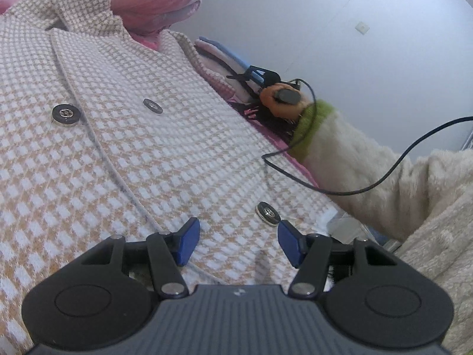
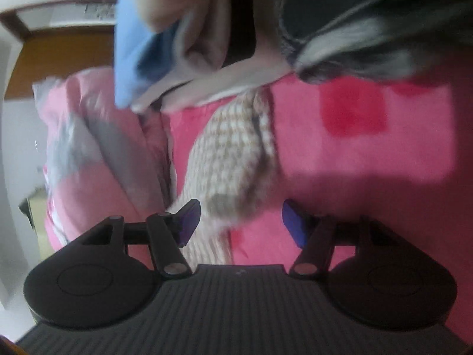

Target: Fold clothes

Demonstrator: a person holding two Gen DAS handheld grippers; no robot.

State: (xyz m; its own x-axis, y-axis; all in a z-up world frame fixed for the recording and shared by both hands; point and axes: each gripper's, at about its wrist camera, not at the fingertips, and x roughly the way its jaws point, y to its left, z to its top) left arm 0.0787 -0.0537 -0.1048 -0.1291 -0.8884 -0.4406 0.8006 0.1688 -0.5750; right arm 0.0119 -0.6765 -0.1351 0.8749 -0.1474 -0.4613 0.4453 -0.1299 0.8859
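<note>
Two grippers stand with jaws apart and nothing between them: the left gripper (image 1: 239, 241) hovers low over the front of a beige-and-white houndstooth woven jacket (image 1: 133, 136) with dark round metal buttons (image 1: 66, 114), spread flat; the right gripper (image 2: 241, 222), blurred, points at one narrow end of that jacket, perhaps a sleeve (image 2: 233, 159), lying on a pink bed cover (image 2: 369, 148). The cloth looks thick, soft and fairly heavy, so it should drape slowly and hold a crease. Hems, sleeve ends and the corded front edge look the best places to pinch, away from the hard buttons.
</note>
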